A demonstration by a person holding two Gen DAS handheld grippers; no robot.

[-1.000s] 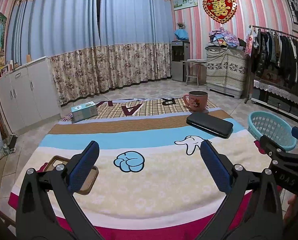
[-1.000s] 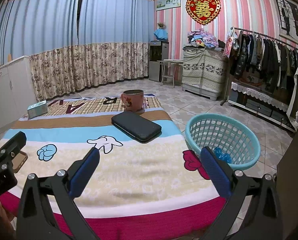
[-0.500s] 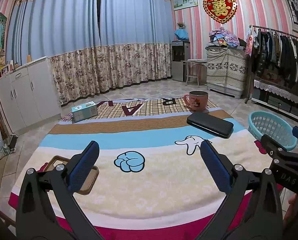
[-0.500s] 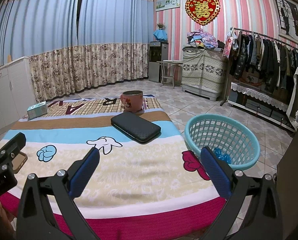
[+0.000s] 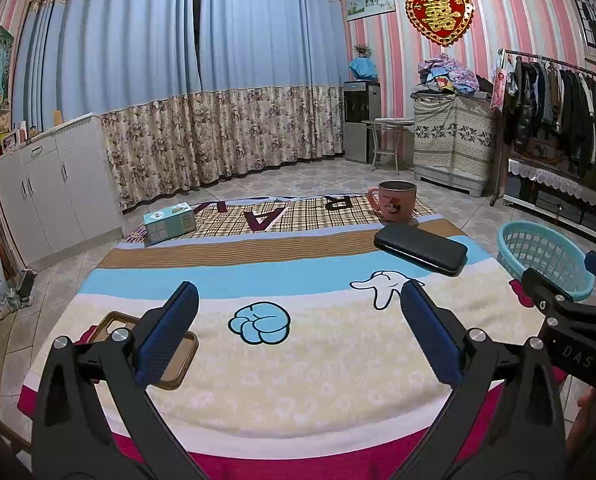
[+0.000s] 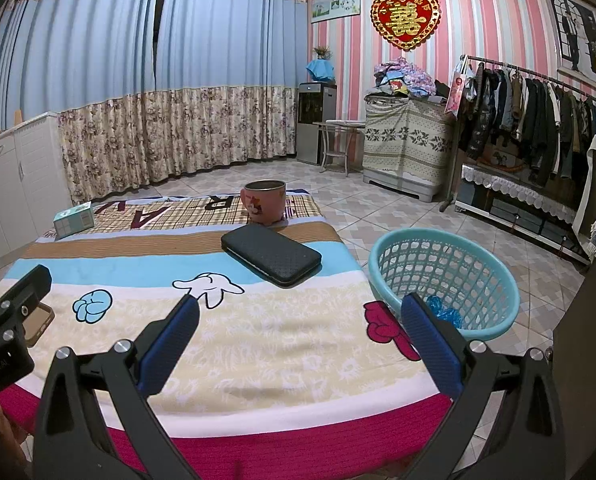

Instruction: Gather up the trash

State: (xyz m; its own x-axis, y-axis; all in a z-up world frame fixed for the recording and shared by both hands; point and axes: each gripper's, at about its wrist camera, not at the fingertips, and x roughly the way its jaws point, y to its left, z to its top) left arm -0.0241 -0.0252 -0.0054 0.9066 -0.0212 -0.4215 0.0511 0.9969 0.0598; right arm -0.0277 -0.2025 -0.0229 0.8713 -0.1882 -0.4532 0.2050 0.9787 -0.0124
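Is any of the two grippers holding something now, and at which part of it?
Nothing is held. The left gripper and the right gripper are both open over the blanket, with nothing between their pads.

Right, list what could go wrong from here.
No loose trash shows on the blanket; the pink mug, black case or tissue box could get binned by mistake. The basket sits beside the table edge, so the open right claw might knock it.
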